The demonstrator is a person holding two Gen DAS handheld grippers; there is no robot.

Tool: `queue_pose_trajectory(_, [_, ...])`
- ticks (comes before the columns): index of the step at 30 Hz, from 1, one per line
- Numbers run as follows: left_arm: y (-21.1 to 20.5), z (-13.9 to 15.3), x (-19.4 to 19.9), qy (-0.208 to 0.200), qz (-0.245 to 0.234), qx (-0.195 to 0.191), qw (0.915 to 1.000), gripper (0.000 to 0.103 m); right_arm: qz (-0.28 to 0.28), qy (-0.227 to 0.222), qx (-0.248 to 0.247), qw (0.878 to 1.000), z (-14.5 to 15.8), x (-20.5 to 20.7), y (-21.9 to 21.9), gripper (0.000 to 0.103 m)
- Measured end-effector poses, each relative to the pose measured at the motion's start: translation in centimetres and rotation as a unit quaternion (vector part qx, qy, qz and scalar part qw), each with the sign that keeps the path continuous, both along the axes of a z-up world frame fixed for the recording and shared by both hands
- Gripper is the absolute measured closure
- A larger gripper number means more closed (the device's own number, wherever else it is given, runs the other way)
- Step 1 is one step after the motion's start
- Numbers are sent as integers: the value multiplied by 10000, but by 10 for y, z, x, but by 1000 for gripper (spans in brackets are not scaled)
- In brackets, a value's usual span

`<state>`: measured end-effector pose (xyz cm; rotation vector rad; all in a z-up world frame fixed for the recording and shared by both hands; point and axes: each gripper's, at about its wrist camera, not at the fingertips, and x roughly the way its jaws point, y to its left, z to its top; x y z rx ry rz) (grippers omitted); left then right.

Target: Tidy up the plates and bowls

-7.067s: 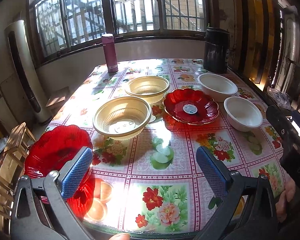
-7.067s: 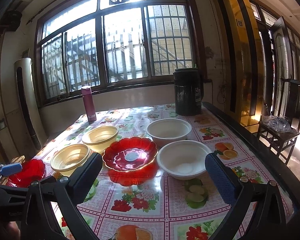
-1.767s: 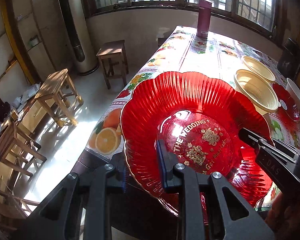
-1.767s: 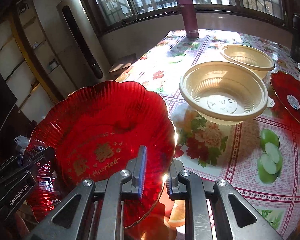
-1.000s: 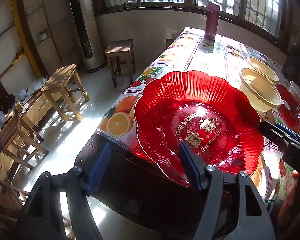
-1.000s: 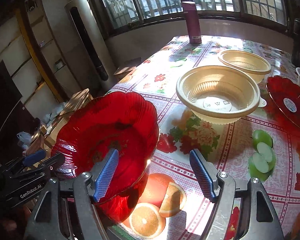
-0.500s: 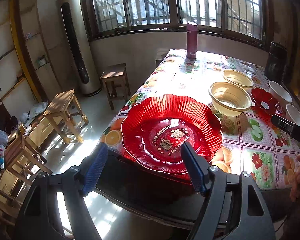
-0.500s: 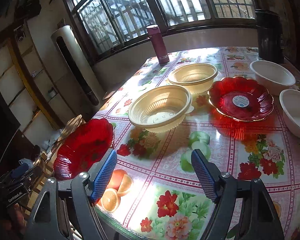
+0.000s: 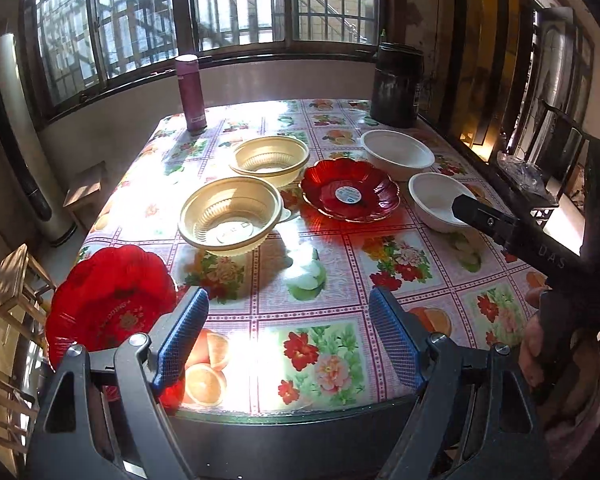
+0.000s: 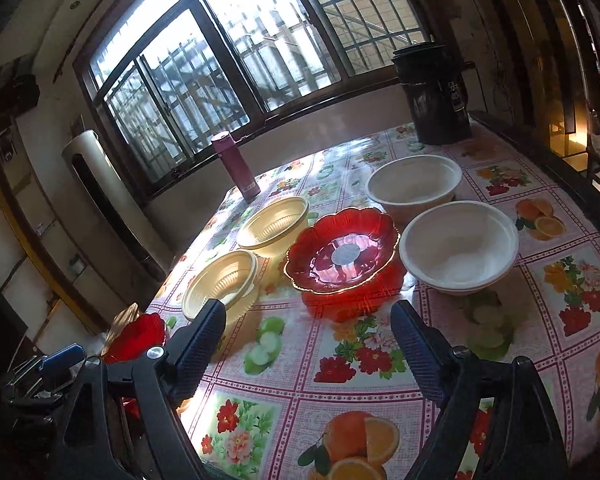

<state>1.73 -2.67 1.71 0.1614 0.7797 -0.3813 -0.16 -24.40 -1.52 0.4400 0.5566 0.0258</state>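
A large red plate [image 9: 108,300] lies at the table's near left corner, also in the right wrist view [image 10: 138,336]. A smaller red plate [image 9: 350,194] [image 10: 342,254] sits mid-table. Two cream bowls [image 9: 230,214] [image 9: 270,156] stand left of it, two white bowls [image 9: 398,152] [image 9: 440,200] right of it. My left gripper [image 9: 290,332] is open and empty above the near table edge. My right gripper [image 10: 302,348] is open and empty, facing the smaller red plate and the near white bowl [image 10: 458,248].
A maroon flask [image 9: 191,92] and a dark pot [image 9: 398,82] stand at the far end of the floral tablecloth [image 9: 320,280]. Wooden stools [image 9: 12,280] stand left of the table. A chair [image 9: 556,160] stands at the right.
Both grippers have let go of the large red plate, opened and pulled back from it. The plate now rests at the near left corner, and both views have swung towards the table's middle.
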Motion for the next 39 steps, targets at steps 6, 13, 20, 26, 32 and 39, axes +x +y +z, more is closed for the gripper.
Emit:
queue_pose_trajectory(6, [-63,-10,2,174,-474,218,9985,20,-327,74,211,9992,-11,-8,-46,15])
queue_pose_trajectory(13, [-87,-11,19,312,-540,205,9978,20,-519,203,372,9977,-25,-7,-79,15])
queue_pose_trajectory(20, [-86,-19,41,356,-372,235,9984,20,-504,297,482,9971,-30,0,-86,15])
queue_pose_trajectory(26, [-58,-25,74,616,-55,-7,9981,20,-173,331,506,9980,-26,16,-72,15])
queue_pose_trajectory(32, [-39,-28,110,1009,120,-277,9944,20,264,339,902,9950,-27,42,-62,15])
queue_pose_trajectory(39, [-50,-40,147,1895,-111,-804,9785,20,738,555,1944,9766,-47,71,-51,14])
